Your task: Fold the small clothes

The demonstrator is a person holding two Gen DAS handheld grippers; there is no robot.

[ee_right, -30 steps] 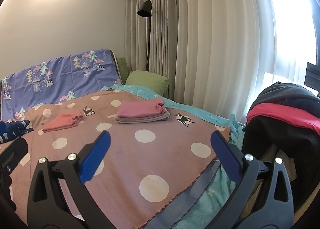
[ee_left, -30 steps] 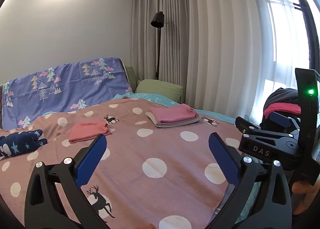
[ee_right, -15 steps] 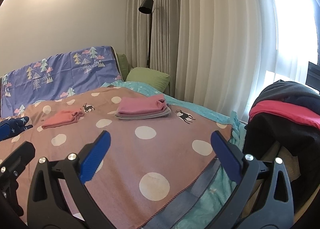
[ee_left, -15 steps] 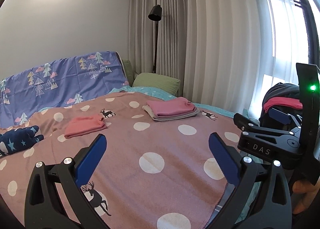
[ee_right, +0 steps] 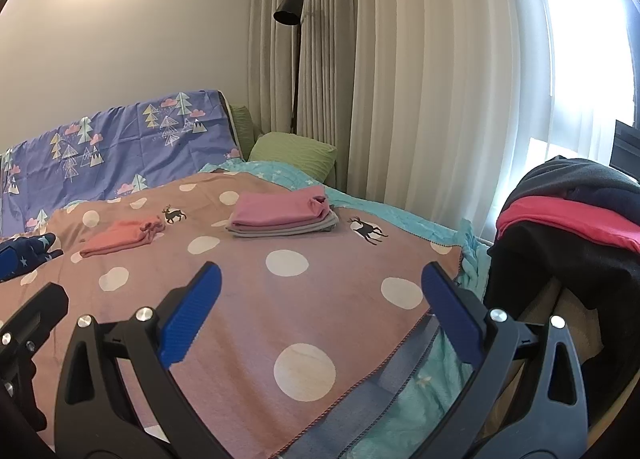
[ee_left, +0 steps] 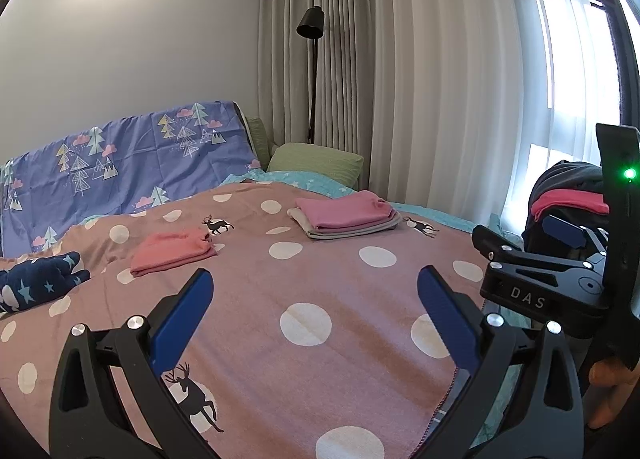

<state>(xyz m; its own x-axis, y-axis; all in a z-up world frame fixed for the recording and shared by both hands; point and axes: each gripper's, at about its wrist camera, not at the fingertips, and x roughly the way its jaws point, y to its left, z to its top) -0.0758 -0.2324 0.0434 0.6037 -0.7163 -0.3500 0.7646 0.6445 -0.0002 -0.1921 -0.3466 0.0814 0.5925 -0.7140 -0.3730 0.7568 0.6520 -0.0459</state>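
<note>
A folded pink garment on grey ones forms a stack (ee_left: 346,217) on the dotted pink blanket (ee_left: 320,279); the stack also shows in the right wrist view (ee_right: 282,215). A folded salmon piece (ee_left: 172,253) lies to its left, also in the right wrist view (ee_right: 120,241). A heap of unfolded clothes (ee_right: 568,215), dark with a red piece, sits at the right beside the bed. My left gripper (ee_left: 316,295) is open and empty above the blanket. My right gripper (ee_right: 320,291) is open and empty over the bed's right edge; it shows in the left wrist view (ee_left: 560,259).
A navy star-print cloth (ee_left: 36,285) lies at the left. A purple tree-print sheet (ee_left: 120,171) and a green pillow (ee_left: 316,161) are at the bed's head. A black floor lamp (ee_left: 310,71) and curtains stand behind. A teal sheet (ee_right: 432,379) hangs at the bed's edge.
Both grippers have tilted up and drawn back slightly; the bed and clothes sit lower and nearer the middle of each view. Both stay open and empty.
</note>
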